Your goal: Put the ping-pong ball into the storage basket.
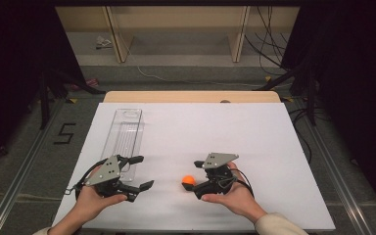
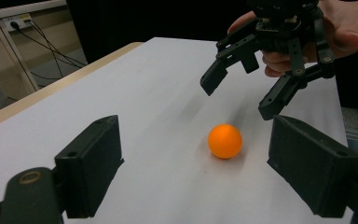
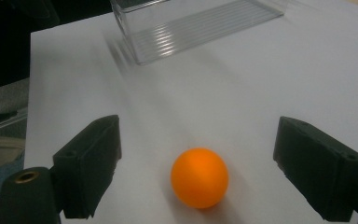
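One orange ball [image 3: 199,177] between spread jaws, right hand-held gripper [image 1: 194,176].

Clear ribbed plastic tray [image 1: 125,131] on the white table [image 1: 235,132], wooden shelving [image 1: 176,29] beyond.

A smooth, matt orange ball [image 3: 199,177] is seen on a matt white sheet [image 1: 215,132] laid over a pale wooden table [image 1: 191,96], with a clear, ribbed, glossy plastic tray [image 1: 123,137] beyond the ball and matt black gripper jaws beside it.
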Tool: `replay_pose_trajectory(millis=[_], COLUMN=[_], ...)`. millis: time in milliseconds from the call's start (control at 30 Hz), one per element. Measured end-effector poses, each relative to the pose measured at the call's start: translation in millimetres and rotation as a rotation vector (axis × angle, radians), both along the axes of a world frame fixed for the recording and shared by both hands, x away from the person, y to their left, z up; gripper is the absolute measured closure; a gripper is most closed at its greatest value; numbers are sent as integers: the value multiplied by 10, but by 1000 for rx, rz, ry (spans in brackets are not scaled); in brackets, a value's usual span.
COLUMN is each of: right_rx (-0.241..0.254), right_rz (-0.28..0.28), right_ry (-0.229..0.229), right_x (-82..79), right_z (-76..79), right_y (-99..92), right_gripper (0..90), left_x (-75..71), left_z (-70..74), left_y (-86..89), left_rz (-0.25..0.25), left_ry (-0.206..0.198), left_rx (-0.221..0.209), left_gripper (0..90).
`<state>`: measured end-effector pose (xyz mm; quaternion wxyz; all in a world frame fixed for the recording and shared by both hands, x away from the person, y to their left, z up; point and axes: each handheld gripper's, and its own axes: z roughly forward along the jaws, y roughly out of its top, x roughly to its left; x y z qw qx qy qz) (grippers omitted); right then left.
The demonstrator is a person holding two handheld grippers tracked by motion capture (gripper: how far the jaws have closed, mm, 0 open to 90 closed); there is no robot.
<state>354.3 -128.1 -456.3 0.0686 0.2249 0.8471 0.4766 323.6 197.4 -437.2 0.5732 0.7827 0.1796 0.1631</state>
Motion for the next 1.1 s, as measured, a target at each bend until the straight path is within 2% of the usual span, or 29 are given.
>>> replay_pose_trajectory(millis=[733,1100], right_rx=[-21,-61], right_rz=[19,17], right_ry=[19,31], right_x=[17,65], right_z=[-73,-152], right_y=[102,140], right_gripper=[160,161], left_x=[0,-1], left_z=[0,1], left_y=[1,1], left_rz=[-1,-1], left_ry=[0,1], left_rx=[0,0], left_gripper=[169,169])
